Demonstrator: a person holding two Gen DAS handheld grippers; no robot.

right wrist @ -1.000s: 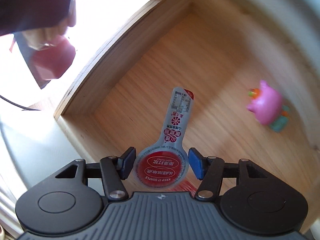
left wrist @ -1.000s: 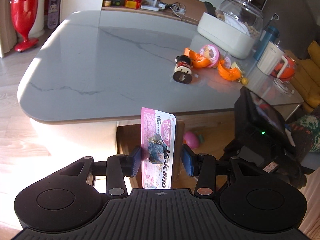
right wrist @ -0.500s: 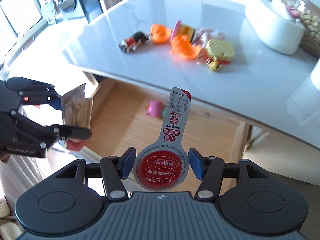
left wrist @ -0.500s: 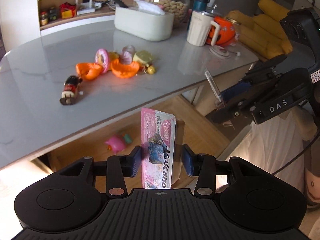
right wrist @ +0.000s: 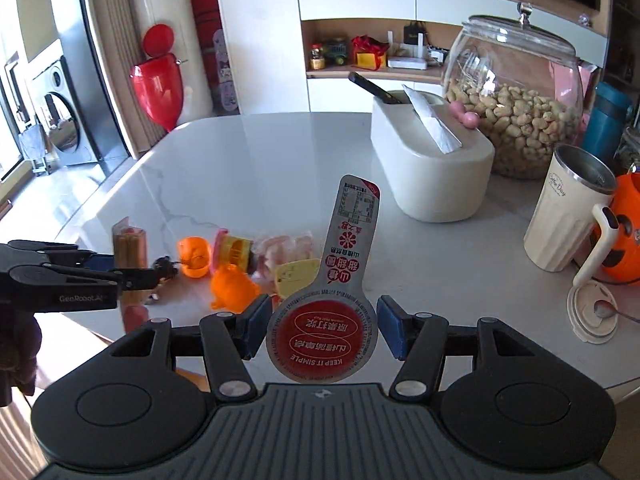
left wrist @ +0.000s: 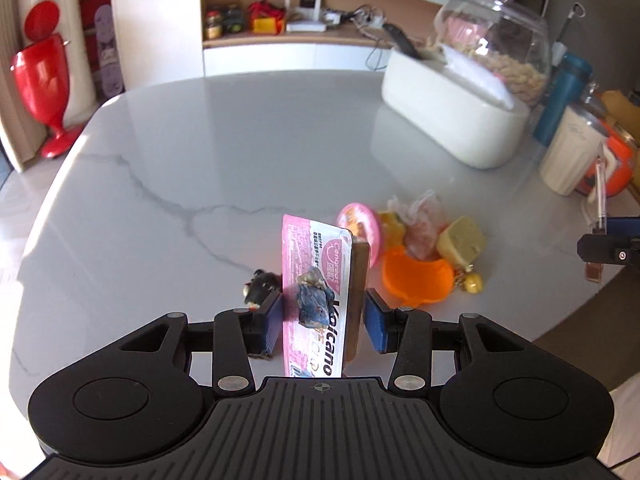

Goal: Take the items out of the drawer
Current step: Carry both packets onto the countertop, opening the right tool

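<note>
Above the grey marble table [left wrist: 168, 168], the left gripper [left wrist: 322, 322] pinches a pink printed snack packet [left wrist: 314, 300]; the right gripper [right wrist: 322, 328] pinches a silver spoon-shaped foil pouch [right wrist: 332, 312] near the orange toys [right wrist: 234, 286].

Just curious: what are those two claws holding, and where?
Left gripper clamps the pink snack packet at its lower half; right gripper clamps the spoon-shaped foil packet by its round end.

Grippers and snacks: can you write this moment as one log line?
left gripper: shut on pink packet | right gripper: shut on spoon-shaped packet | both over table
</note>
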